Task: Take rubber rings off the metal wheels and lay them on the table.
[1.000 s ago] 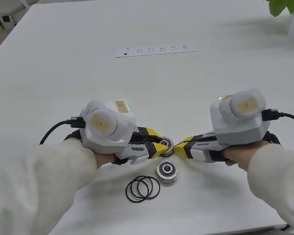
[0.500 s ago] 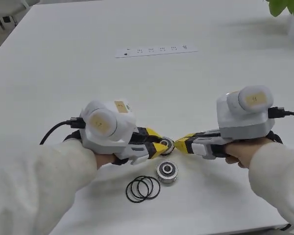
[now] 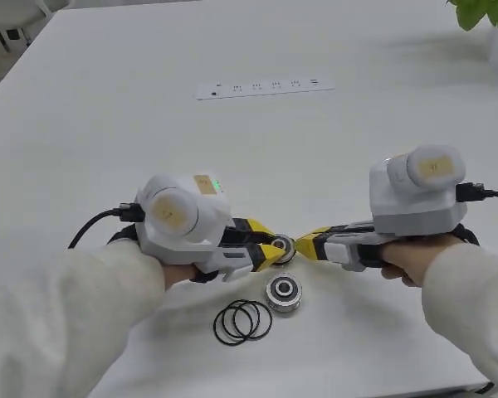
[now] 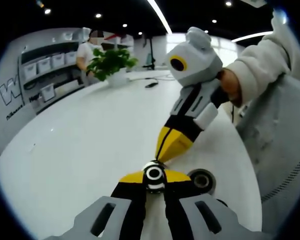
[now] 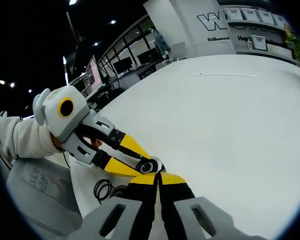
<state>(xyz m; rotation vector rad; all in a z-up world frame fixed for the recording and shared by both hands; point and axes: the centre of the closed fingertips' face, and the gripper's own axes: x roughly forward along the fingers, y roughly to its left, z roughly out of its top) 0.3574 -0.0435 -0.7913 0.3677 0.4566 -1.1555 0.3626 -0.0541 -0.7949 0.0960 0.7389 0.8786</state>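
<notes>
My left gripper [image 3: 274, 248] is shut on a small metal wheel [image 3: 283, 247], held just above the white table; in the left gripper view the wheel [image 4: 154, 174] sits between the yellow tips. My right gripper [image 3: 302, 244] comes in from the right with its jaws shut, their tips against the wheel's rim [image 5: 150, 166], where a thin black rubber ring runs. Whether the tips pinch that ring is too small to tell. A second metal wheel [image 3: 283, 292] lies flat on the table below the grippers. Several loose black rubber rings [image 3: 242, 320] lie overlapping to its left.
A white power strip [image 3: 262, 86] lies far back on the table [image 3: 133, 124]. A potted green plant [image 3: 481, 10] stands at the back right corner. Black cables trail from both grippers. The table's front edge is close behind the rings.
My right hand has shifted a little to the right and rolled, while its tips stay at the wheel. The left gripper keeps its hold in the same place.
</notes>
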